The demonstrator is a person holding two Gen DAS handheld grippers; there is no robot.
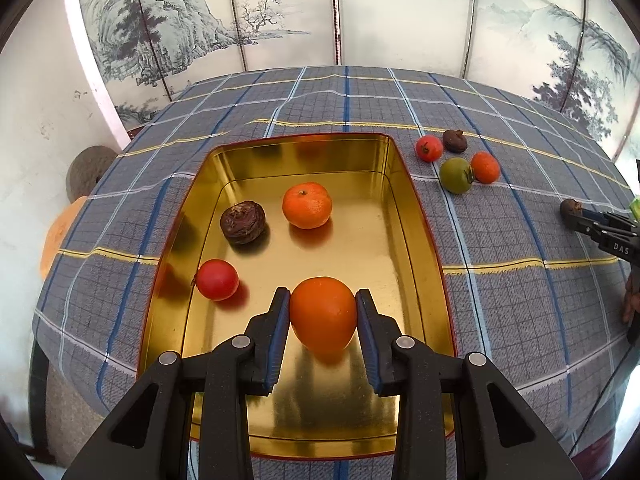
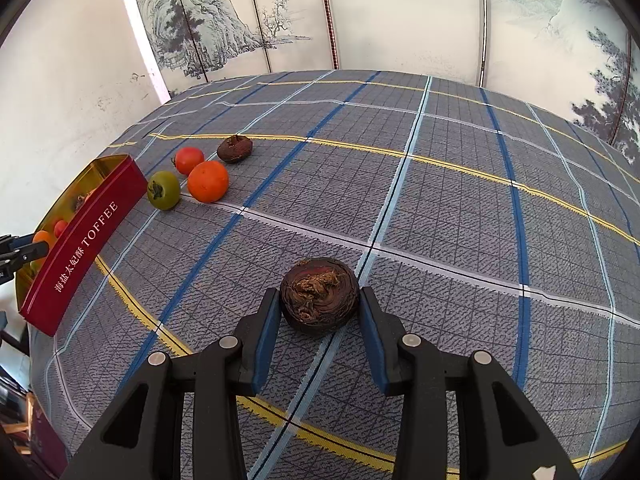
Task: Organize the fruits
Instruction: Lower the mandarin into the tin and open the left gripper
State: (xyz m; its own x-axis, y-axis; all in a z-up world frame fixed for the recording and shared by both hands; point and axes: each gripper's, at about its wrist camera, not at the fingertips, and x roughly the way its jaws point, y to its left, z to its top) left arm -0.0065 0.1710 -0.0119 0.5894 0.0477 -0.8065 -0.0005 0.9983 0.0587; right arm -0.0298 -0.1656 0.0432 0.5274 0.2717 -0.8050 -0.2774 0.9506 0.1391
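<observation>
My left gripper (image 1: 322,310) is shut on an orange fruit (image 1: 322,314) and holds it over the near end of the gold tin tray (image 1: 396,200). In the tray lie a tangerine (image 1: 307,205), a dark brown fruit (image 1: 243,222) and a red tomato (image 1: 217,279). My right gripper (image 2: 319,304) has its pads against the sides of a dark brown fruit (image 2: 319,300) on the cloth. Beyond it lie a green tomato (image 2: 163,190), an orange (image 2: 208,181), a red tomato (image 2: 189,160) and another brown fruit (image 2: 235,148).
The table has a grey plaid cloth (image 2: 440,208). The tray's red outer wall, marked TOFFEE (image 2: 86,244), stands at the left in the right wrist view. A painted folding screen (image 1: 280,12) stands behind the table. The same loose fruits (image 1: 456,174) lie right of the tray.
</observation>
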